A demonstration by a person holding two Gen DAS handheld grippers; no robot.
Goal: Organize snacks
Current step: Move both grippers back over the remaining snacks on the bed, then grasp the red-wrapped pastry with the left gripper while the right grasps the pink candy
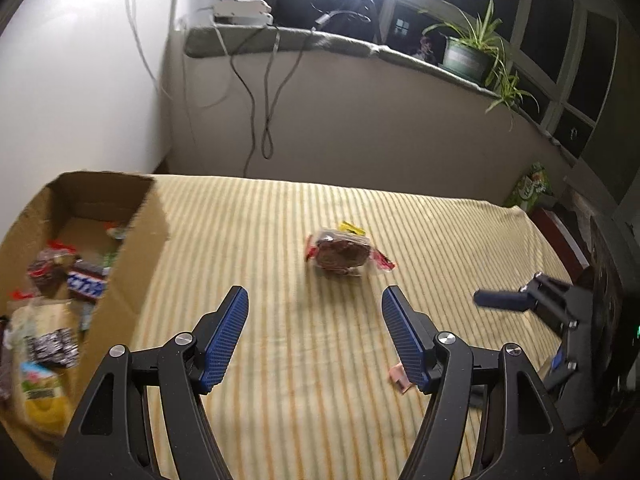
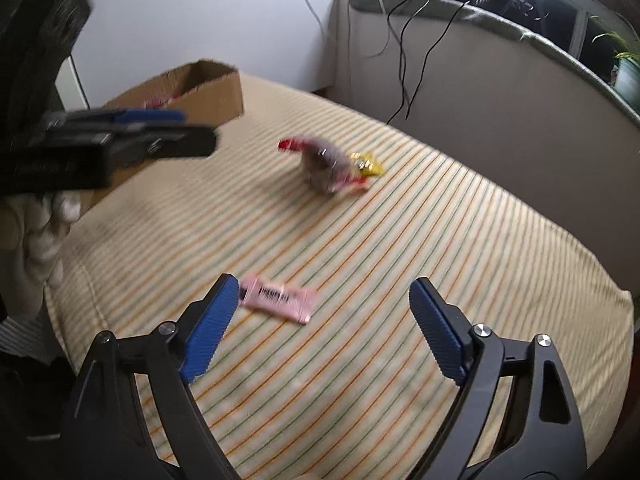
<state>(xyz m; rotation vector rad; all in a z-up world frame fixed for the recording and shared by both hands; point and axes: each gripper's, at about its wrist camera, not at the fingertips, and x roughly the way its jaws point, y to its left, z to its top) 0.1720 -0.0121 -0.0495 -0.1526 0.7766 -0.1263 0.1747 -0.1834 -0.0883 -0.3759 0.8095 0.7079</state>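
Blue ribbed pads frame each view, and both tools stand with jaws wide apart and nothing between them. From the left gripper (image 1: 314, 312), the clear-wrapped brown cake (image 1: 340, 254) lies just ahead at about 12 o'clock on the striped cloth (image 1: 280, 360), with a small yellow packet (image 1: 352, 227) touching its far side. From the right gripper (image 2: 324, 304), the pink bar (image 2: 278, 298) lies near the left pad at about 11 o'clock, flat, barcode up; farther out at 12 o'clock sits the same cake, blurred.

All three snacks look light. The cake is probably soft inside a slippery crinkled film, so a gentle close across its middle seems safer than pulling at the red twisted ends. The pink bar is thin and lies flush on soft cloth; I would pinch it across its short width, pressing slightly into the fabric to get under it.

Out at 9 o'clock in the left view stands the cardboard box (image 1: 132, 264), already holding several packets, its near wall high enough to need lifting over. The cloth between snacks and box is bare. Its edge falls away at 3 o'clock, where the right gripper hangs. A wall and windowsill stand well beyond 12 o'clock.
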